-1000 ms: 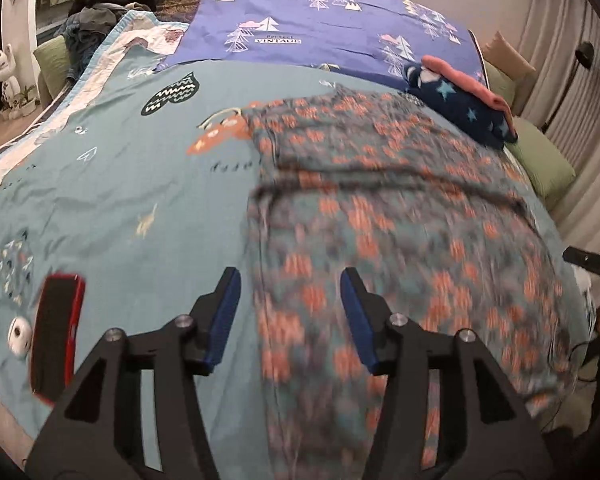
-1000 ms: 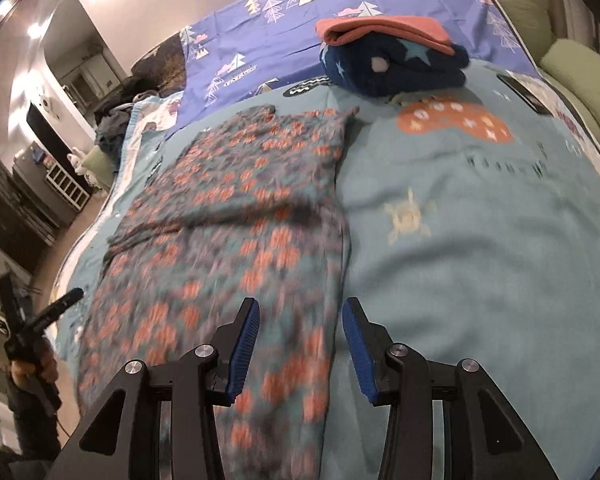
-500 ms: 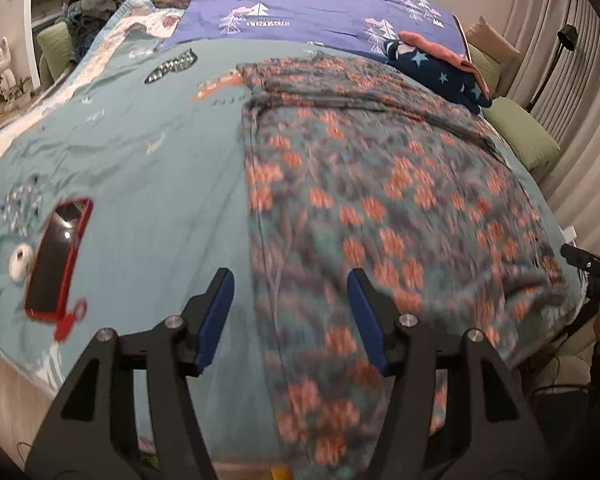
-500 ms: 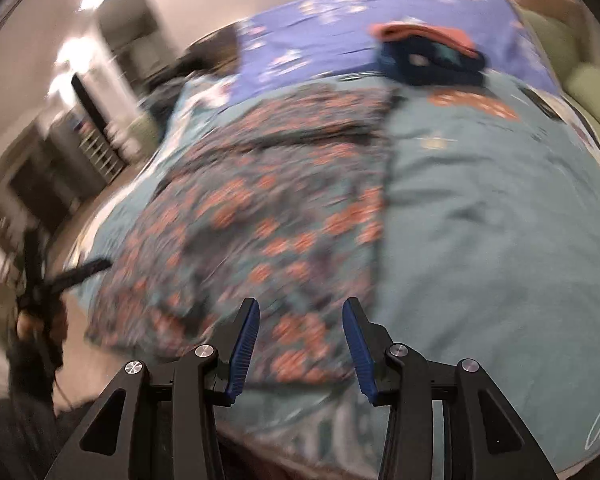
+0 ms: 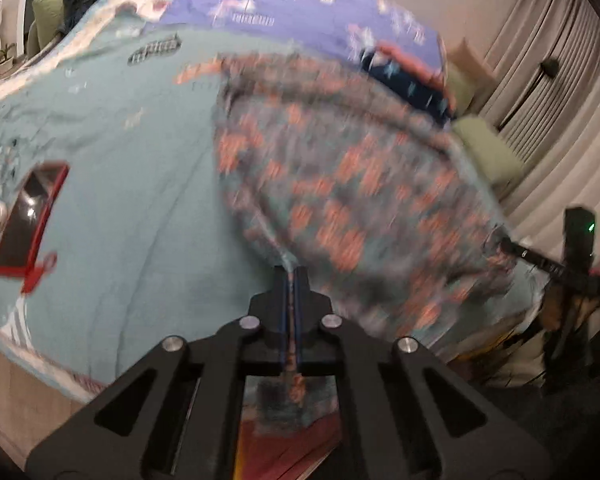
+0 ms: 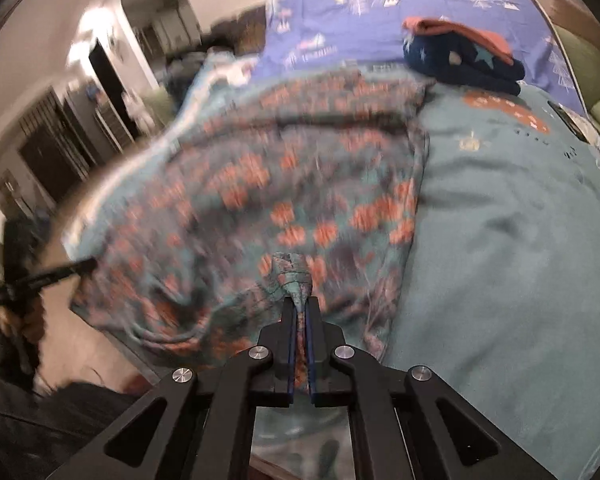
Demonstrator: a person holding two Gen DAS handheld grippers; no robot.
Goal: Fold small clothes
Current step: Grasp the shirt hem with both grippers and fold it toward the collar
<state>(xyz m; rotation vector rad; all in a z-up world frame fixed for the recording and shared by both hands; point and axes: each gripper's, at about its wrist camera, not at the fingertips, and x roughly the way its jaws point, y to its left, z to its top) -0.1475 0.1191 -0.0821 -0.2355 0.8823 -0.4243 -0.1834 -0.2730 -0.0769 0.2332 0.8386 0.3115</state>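
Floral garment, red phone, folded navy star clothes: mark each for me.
floral garment (image 6: 300,184), right wrist view, middle of the spread cloth
red phone (image 5: 30,220), left wrist view, dark screen
folded navy star clothes (image 6: 464,62), right wrist view, navy side below the pink layer

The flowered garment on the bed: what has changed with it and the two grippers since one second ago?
Both jaws were open above the flowered garment a second ago. Now the left hand-held gripper and the right hand-held gripper have each shut on its near edge, which bunches up between the pads. The red phone and the folded clothes stayed in place.
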